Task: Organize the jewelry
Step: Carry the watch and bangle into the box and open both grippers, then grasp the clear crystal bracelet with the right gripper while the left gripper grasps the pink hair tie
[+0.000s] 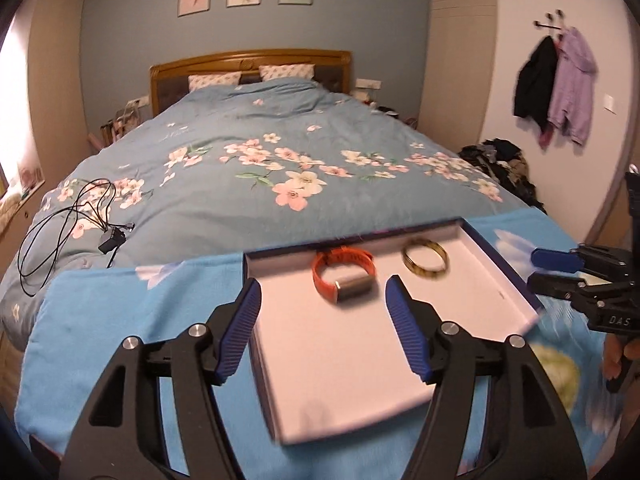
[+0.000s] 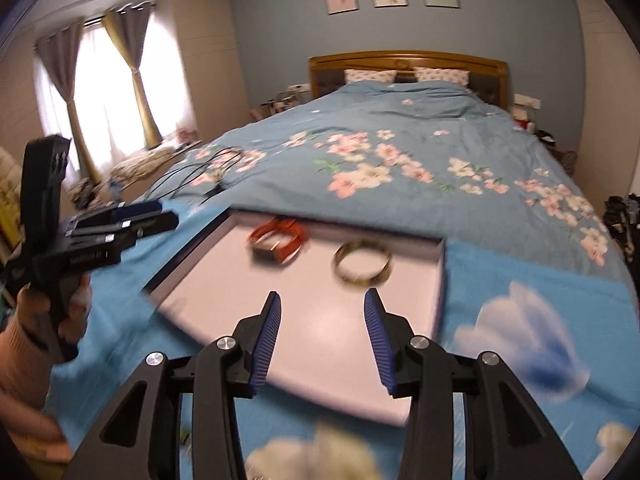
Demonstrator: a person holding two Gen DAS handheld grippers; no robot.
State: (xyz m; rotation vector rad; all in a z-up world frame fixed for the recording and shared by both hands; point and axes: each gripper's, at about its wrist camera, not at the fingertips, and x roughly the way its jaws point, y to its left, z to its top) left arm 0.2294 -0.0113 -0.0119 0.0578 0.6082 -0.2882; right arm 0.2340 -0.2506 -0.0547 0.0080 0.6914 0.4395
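Both grippers, left [image 1: 322, 300] and right [image 2: 322, 316], gape wide, empty; bangle [image 2: 363, 265] near tray's [image 1: 504, 276] far edge looks rigid, light, slippery; grip across its rim.

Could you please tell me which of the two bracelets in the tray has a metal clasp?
The orange band, at the tray's far edge, carries a silver metal clasp. The gold bangle to its right is a plain closed ring.

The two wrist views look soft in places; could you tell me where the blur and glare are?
Left wrist view: tray edge smeared, orange watch and bangle slightly soft. Right wrist view: heavier motion blur on watch, bangle and towel; window blown out.
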